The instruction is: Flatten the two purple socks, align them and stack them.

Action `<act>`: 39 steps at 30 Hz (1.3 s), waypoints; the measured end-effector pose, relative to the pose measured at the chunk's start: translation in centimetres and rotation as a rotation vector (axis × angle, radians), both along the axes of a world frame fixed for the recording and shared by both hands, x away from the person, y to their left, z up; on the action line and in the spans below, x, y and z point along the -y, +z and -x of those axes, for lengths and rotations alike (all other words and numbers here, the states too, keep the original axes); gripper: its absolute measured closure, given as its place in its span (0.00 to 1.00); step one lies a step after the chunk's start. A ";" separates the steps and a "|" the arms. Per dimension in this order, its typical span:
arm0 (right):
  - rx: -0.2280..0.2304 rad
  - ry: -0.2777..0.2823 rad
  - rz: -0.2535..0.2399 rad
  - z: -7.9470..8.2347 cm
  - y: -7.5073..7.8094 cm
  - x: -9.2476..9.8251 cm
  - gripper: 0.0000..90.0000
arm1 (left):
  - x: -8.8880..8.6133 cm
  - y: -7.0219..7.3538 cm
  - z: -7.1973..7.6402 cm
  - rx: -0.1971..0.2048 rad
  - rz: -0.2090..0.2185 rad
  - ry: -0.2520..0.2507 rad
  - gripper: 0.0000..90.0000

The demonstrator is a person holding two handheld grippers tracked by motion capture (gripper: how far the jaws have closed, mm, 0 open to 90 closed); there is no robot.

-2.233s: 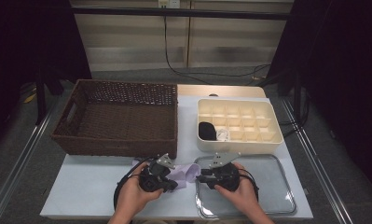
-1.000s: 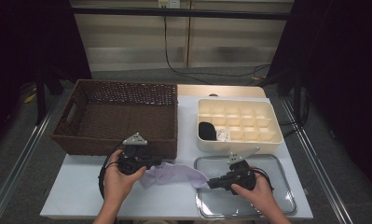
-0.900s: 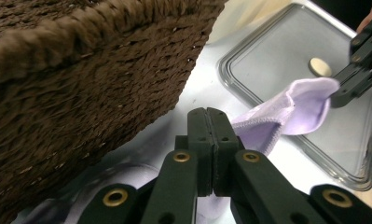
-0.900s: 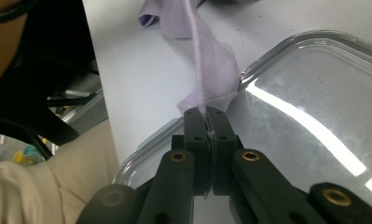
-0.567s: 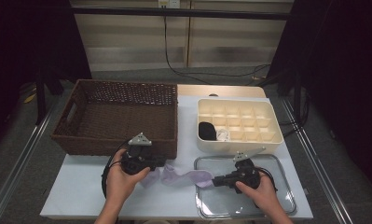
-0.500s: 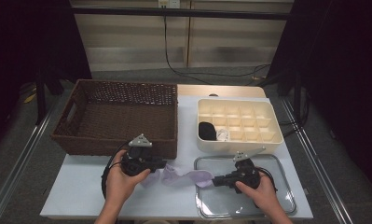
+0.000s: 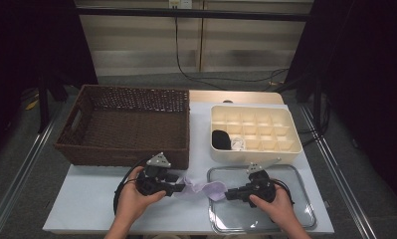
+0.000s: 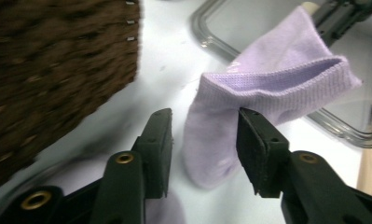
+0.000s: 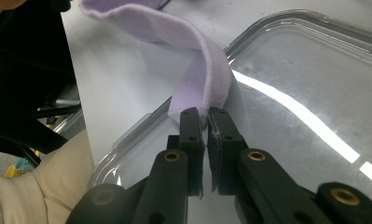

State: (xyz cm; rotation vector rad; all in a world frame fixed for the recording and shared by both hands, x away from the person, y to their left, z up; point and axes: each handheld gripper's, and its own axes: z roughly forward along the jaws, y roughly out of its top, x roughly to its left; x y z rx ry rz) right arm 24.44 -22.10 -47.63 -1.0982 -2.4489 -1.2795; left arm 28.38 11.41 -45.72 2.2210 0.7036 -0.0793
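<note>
Left gripper [image 7: 178, 188] fingers just opened off lilac sock [image 7: 206, 188]; right gripper [image 7: 229, 195] pinches it; black item [image 7: 220, 139] in divided box [image 7: 280, 149]

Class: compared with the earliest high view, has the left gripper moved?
Yes. The left gripper has shifted left, away from the tray, toward the basket, its jaws just opening around the sock.
</note>
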 end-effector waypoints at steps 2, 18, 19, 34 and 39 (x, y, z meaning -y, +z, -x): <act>-0.001 -0.003 -0.002 -0.1 0.0 0.0 0.94 | 0.2 -0.3 0.0 -0.011 -0.014 -0.013 0.71; -0.006 0.000 0.018 -0.2 -0.4 0.0 0.93 | 1.4 -0.7 0.6 -0.022 -0.018 -0.068 0.72; -0.005 0.000 0.018 -0.2 -0.4 0.0 0.93 | 1.6 -0.9 0.6 -0.024 -0.022 -0.082 0.69; -0.024 0.011 -0.003 -0.2 -0.2 0.2 0.99 | 0.2 0.6 0.3 -0.029 0.052 0.016 0.99; -0.048 0.017 -0.023 -0.2 -0.1 0.5 0.99 | -1.3 0.5 -0.2 -0.038 0.125 0.105 0.99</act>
